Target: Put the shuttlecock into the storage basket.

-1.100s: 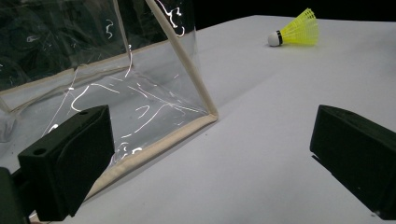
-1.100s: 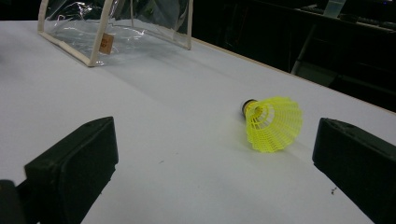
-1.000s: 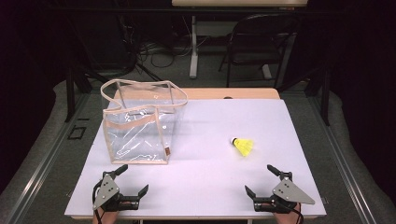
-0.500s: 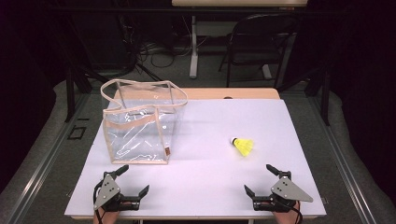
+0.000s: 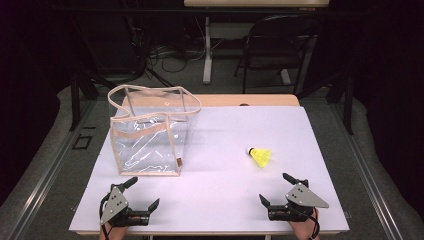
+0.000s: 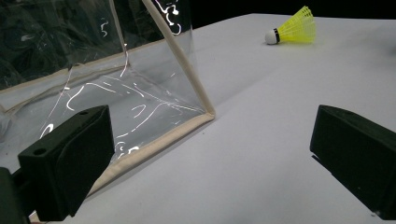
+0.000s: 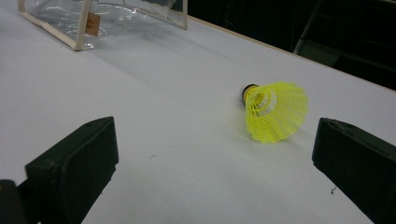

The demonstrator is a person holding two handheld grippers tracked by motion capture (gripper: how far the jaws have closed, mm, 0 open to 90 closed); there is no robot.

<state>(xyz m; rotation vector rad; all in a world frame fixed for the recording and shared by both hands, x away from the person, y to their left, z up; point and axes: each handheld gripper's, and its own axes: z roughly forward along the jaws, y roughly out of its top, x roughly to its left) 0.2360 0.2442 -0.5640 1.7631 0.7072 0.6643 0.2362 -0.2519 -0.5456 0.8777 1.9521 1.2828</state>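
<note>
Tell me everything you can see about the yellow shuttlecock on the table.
The shuttlecock has a bright yellow, net-like skirt that looks like plastic, a pale rounded head and a dark band where the two join. It lies on its side on the white table, head toward the clear bag, skirt flaring the other way. It looks whole and undamaged. It sits to the right of the bag, well apart from it, ahead of the open right claw. Only the table touches it.
</note>
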